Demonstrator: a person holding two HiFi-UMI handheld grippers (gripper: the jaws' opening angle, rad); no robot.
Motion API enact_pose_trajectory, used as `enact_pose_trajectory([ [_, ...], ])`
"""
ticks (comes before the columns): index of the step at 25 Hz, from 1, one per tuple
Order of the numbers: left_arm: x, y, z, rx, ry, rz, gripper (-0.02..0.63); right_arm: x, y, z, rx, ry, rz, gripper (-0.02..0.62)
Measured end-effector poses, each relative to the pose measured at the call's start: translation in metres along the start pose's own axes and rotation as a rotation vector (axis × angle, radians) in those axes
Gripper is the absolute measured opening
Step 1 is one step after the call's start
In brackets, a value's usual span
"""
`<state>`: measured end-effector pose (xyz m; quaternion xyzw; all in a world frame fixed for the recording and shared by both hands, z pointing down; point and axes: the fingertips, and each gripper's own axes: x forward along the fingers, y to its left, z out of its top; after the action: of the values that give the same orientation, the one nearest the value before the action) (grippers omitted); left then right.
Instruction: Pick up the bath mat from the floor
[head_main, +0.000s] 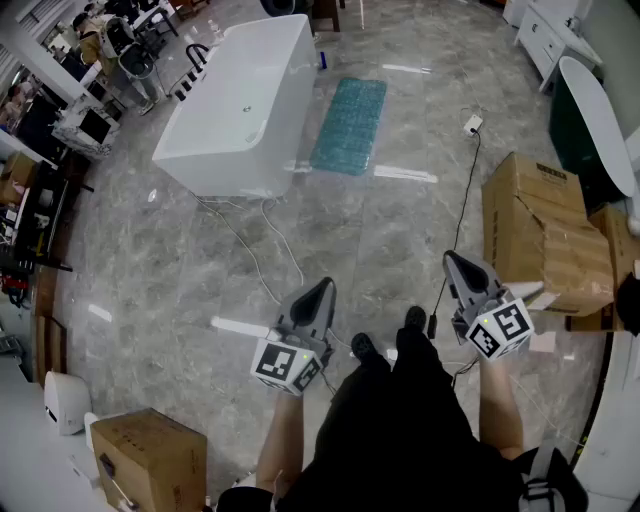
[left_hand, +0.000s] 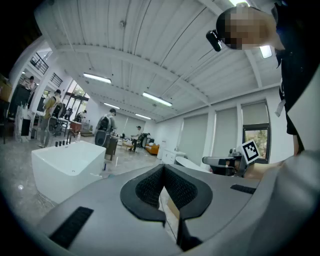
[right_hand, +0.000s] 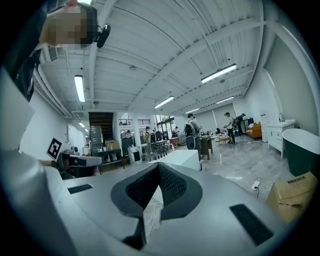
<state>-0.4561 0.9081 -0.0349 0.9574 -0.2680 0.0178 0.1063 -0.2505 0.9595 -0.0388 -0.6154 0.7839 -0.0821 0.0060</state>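
Note:
The bath mat (head_main: 349, 125) is teal and rectangular and lies flat on the grey marble floor, far ahead beside the right side of a white bathtub (head_main: 240, 105). My left gripper (head_main: 325, 285) is held level close to my body, well short of the mat, with its jaws shut and nothing between them (left_hand: 163, 166). At the same height my right gripper (head_main: 452, 258) points forward, its jaw tips meeting on nothing (right_hand: 158, 164). Neither gripper view shows the mat; each shows the bathtub (left_hand: 65, 167) (right_hand: 182, 159).
Large cardboard boxes (head_main: 540, 235) stand at the right, another box (head_main: 150, 460) at the lower left. A black cable (head_main: 462, 200) runs over the floor from a socket. A dark green tub (head_main: 590, 120) is at the far right. People work at desks at the far left.

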Motion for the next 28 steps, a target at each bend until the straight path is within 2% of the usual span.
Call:
enact_pose_trajectory([
  [9,0.011,0.009,0.000,-0.001,0.007,-0.012,0.012,0.007,-0.005,0.000,0.012,0.002,-0.012,0.012],
  [16,0.056,0.021,-0.003,-0.024,0.032,-0.020,0.012,0.027,-0.034,0.004,0.028,-0.011,0.012,0.012],
  [22,0.129,0.040,0.004,-0.009,0.064,-0.003,0.012,0.071,-0.103,0.002,0.044,-0.006,-0.003,0.012],
  [28,0.237,0.053,0.031,0.013,0.071,0.017,0.012,0.118,-0.208,0.029,0.057,-0.048,-0.010,0.012],
])
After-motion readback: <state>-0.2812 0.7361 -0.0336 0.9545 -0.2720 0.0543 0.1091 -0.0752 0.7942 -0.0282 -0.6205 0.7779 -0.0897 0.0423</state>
